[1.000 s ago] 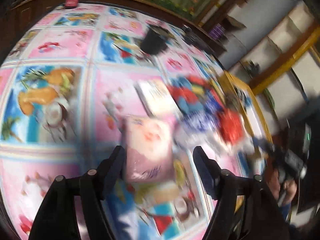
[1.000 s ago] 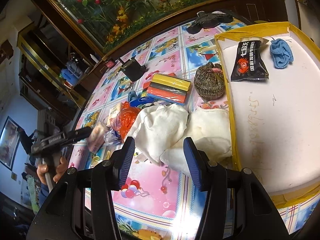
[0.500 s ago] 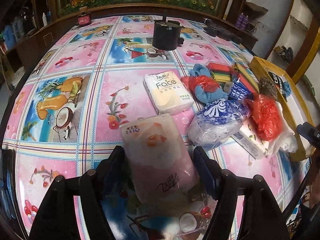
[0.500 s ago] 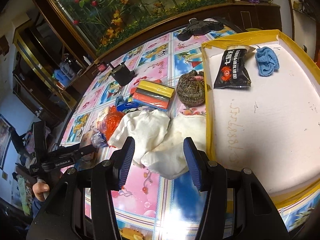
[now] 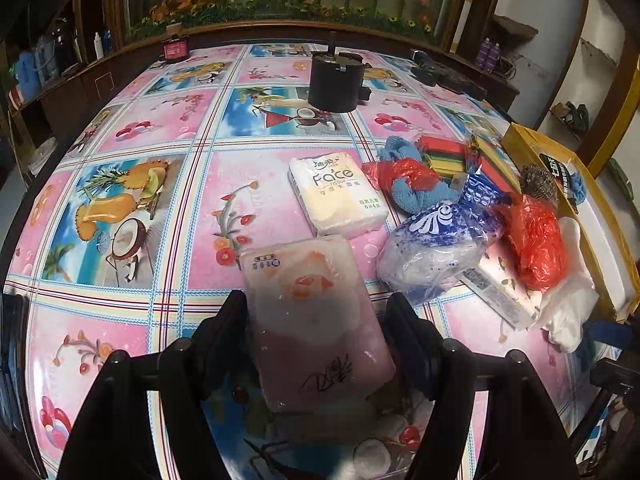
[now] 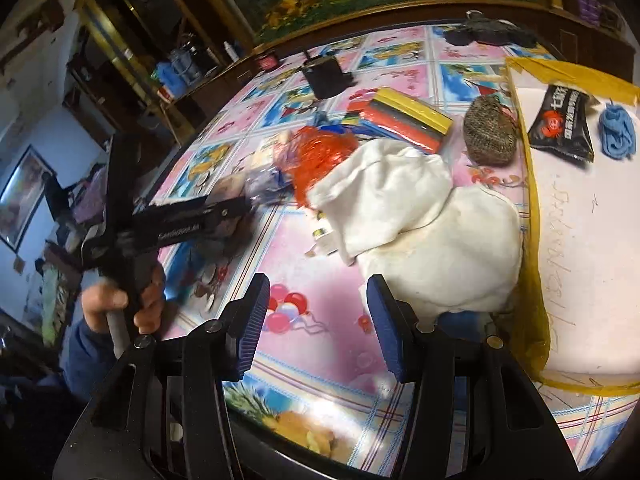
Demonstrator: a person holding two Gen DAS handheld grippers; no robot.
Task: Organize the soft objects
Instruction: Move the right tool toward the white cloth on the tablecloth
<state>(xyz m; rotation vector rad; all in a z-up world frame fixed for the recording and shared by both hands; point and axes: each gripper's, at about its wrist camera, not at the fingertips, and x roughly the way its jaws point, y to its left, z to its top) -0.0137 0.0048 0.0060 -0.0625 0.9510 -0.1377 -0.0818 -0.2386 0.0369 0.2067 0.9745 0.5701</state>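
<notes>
1. The left claw [image 5: 316, 320] is gripping a pink tissue pack [image 5: 316, 320] between its two fingers, above the table [image 5: 160, 208].
2. A white tissue pack marked "Face" [image 5: 338, 196] is lying on the table just beyond the pink one.
3. The right claw [image 6: 316, 320] is standing partly open and empty, hovering over the table just beside a white cloth [image 6: 420, 220].
4. A black packet [image 6: 562, 124] and a blue cloth [image 6: 618, 136] are resting inside the yellow-edged box [image 6: 532, 200].
5. A hand [image 6: 120, 304] is holding the left claw's handle.
</notes>
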